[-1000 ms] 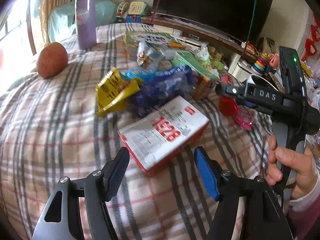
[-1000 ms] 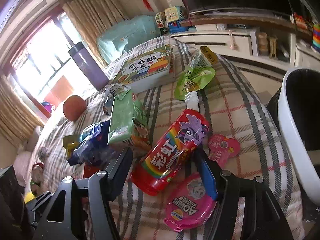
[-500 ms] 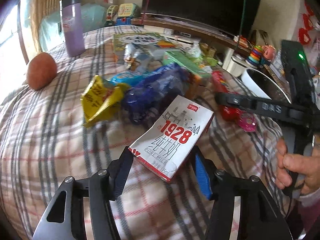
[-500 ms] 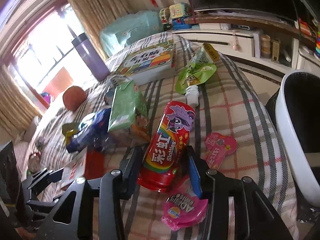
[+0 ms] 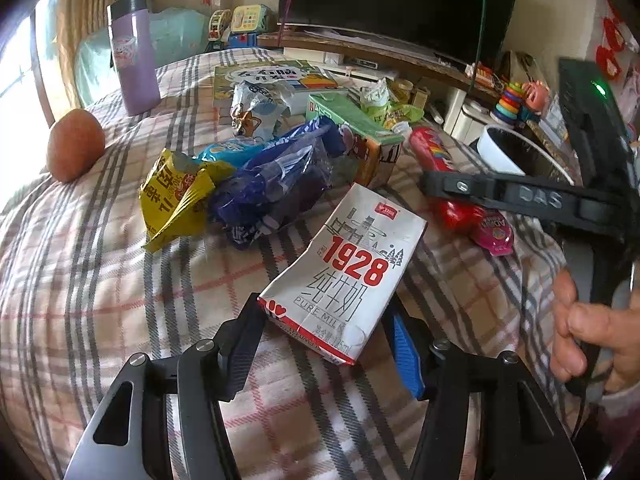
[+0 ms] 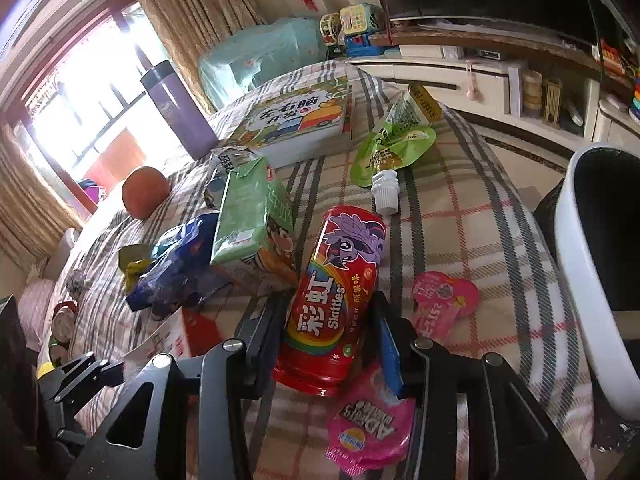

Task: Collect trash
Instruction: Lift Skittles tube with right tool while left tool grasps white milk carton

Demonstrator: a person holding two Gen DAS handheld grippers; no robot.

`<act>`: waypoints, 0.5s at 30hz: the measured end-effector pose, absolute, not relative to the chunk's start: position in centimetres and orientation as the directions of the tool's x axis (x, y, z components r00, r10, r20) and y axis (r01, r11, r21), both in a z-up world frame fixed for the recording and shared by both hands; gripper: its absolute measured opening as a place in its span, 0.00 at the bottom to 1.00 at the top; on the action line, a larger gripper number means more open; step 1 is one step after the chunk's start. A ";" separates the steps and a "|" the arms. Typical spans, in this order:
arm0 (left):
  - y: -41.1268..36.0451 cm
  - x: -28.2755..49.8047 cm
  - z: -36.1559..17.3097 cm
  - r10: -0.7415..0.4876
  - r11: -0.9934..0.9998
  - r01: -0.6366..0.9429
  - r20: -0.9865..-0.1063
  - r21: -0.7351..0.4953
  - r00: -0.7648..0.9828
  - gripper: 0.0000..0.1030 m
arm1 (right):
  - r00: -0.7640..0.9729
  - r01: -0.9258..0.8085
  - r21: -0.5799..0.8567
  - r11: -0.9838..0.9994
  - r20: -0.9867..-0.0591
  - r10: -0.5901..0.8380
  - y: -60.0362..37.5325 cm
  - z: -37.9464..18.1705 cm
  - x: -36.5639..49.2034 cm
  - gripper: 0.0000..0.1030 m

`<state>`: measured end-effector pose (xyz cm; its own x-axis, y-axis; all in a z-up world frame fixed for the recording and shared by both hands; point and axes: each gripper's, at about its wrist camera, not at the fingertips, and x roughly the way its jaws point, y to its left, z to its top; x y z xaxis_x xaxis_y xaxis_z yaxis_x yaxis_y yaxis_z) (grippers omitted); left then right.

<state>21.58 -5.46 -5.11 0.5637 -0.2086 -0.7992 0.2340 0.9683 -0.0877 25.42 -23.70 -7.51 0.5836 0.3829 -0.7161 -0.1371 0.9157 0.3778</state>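
The left gripper (image 5: 326, 332) has its two fingers pressed on the bottom end of the milk carton (image 5: 344, 280), one on each side. The carton is white with red numbers, and it looks a bit squashed. The right gripper (image 6: 328, 340) has its fingers tight on the sides of the red candy tube (image 6: 332, 304), which lies on the checked blanket (image 6: 460, 208). So both hands have hold of a piece of trash. The white bin (image 6: 592, 280) sits just off the blanket's edge on the right gripper's side. To do this well, I think each hand should lift straight up first, so nothing drags the pink wrapper (image 6: 368, 428) or the blue bag (image 5: 276, 184) along. The carton is held only at its end, so it may tip or slip; a slow lift is safer. The tube is round and smooth, so the squeeze should be firm. The tube is nearer the bin, so it could go in first.
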 end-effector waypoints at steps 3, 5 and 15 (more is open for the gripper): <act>-5.4 21.2 -4.7 -0.228 0.969 0.216 -0.790 -0.124 0.570 0.55 | 0.594 -0.137 0.401 0.906 -0.698 0.399 -24.5 -7.0 24.2 0.39; -5.7 20.8 -4.4 -0.243 0.966 0.215 -0.781 -0.142 0.575 0.53 | 0.605 -0.134 0.418 0.898 -0.684 0.409 -25.1 -6.6 23.4 0.39; -8.2 19.7 -3.1 -0.288 0.954 0.246 -0.751 -0.171 0.595 0.51 | 0.647 -0.099 0.457 0.884 -0.645 0.407 -28.5 -5.3 19.4 0.38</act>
